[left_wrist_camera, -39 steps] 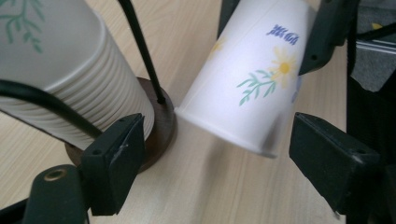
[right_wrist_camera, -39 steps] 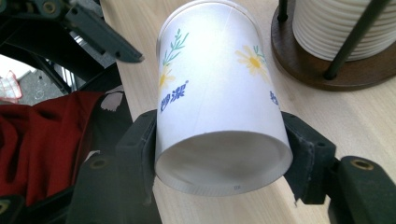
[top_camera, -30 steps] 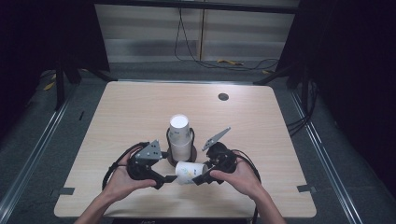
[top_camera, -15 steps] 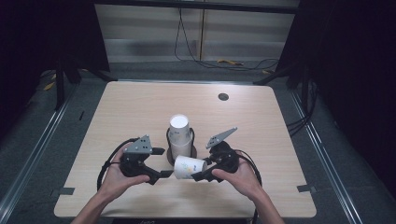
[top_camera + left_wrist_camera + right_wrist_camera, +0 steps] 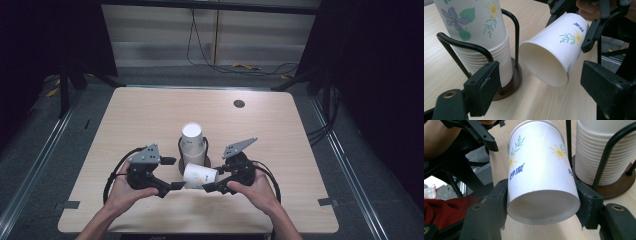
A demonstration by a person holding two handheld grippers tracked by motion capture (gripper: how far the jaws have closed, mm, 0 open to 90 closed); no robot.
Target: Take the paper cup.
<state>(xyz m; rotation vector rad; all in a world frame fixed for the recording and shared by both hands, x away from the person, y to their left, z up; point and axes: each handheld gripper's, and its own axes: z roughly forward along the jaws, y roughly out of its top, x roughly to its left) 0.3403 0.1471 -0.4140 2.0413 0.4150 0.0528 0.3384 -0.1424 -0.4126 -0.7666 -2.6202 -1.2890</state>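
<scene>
A single white paper cup with a flower print (image 5: 199,176) lies on its side just above the table, mouth toward my left. My right gripper (image 5: 213,179) is shut on its base end; in the right gripper view the cup (image 5: 541,177) sits clamped between both pads, right gripper (image 5: 541,213). My left gripper (image 5: 173,173) stands open just left of the mouth. In the left gripper view the cup mouth (image 5: 546,62) faces me between the spread jaws, left gripper (image 5: 540,85), untouched. A stack of upside-down cups (image 5: 192,145) stands in a black wire holder (image 5: 510,82) right behind.
The holder's round wooden base (image 5: 621,185) rests mid-table, close to both grippers. A dark round grommet (image 5: 239,103) sits at the table's far right. Cables lie on the floor beyond the far edge. A red cloth (image 5: 446,212) shows below the table's near side.
My left gripper has drawn back a little to the left, away from the cup's mouth. The cup stays held in the right gripper, hardly moved.
</scene>
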